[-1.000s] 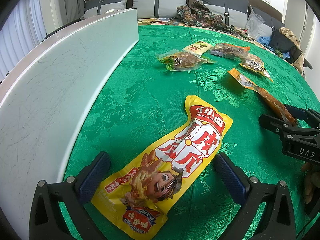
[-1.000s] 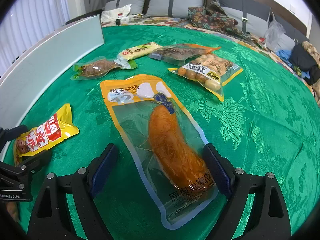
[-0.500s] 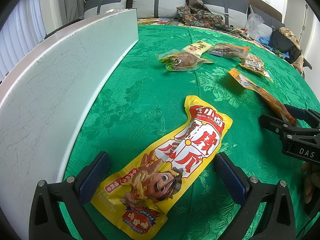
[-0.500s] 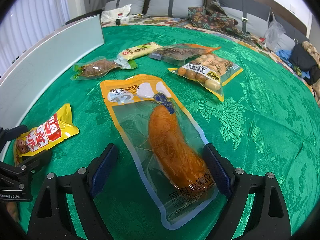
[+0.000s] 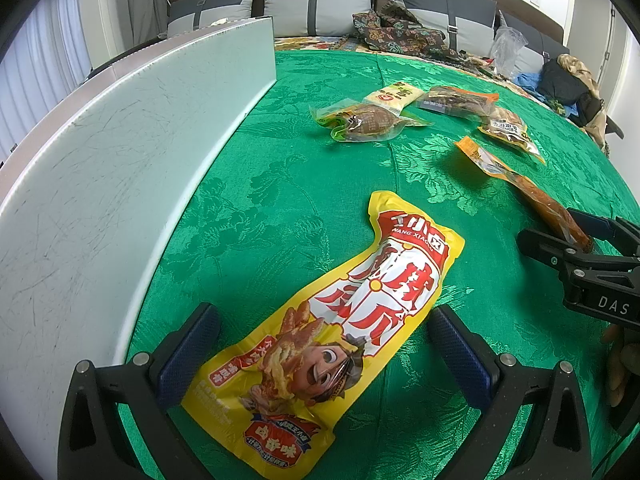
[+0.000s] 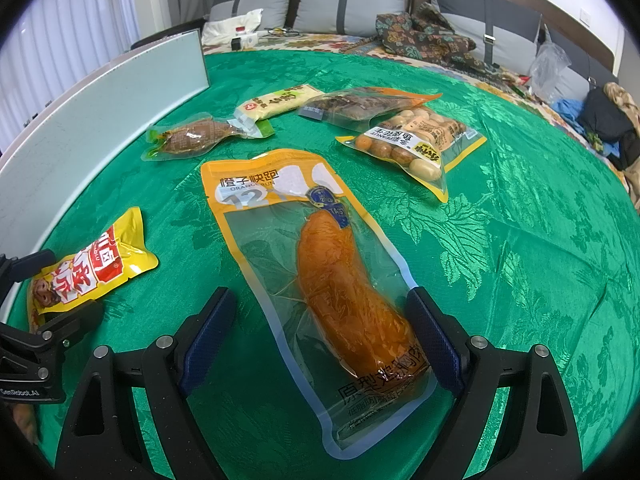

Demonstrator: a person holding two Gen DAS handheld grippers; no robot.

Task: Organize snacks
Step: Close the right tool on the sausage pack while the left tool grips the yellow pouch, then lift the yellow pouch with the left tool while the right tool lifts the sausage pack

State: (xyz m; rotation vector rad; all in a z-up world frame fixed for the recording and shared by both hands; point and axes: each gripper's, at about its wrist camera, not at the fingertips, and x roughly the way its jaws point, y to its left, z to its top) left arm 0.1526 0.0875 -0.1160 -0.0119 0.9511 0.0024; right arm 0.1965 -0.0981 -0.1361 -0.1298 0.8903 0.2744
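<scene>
Left gripper jaws spread wide, blue ribbed pads either side of a glossy yellow pouch printed in red and white with a cartoon face and "WANG XIAO…", flat on green damask cloth with a woven leaf pattern; a scuffed white board stands on edge from 9 to 11 o'clock. Right gripper likewise open, straddling a clear, orange-bordered vacuum pouch marked "ORANGE RUN" and "12", holding a long orange piece. At 12 to 1 o'clock lie a pale bar pack, a brown vacuum-packed piece, a dark-filled bag, and a bag of round balls labelled "PEANUT".
</scene>
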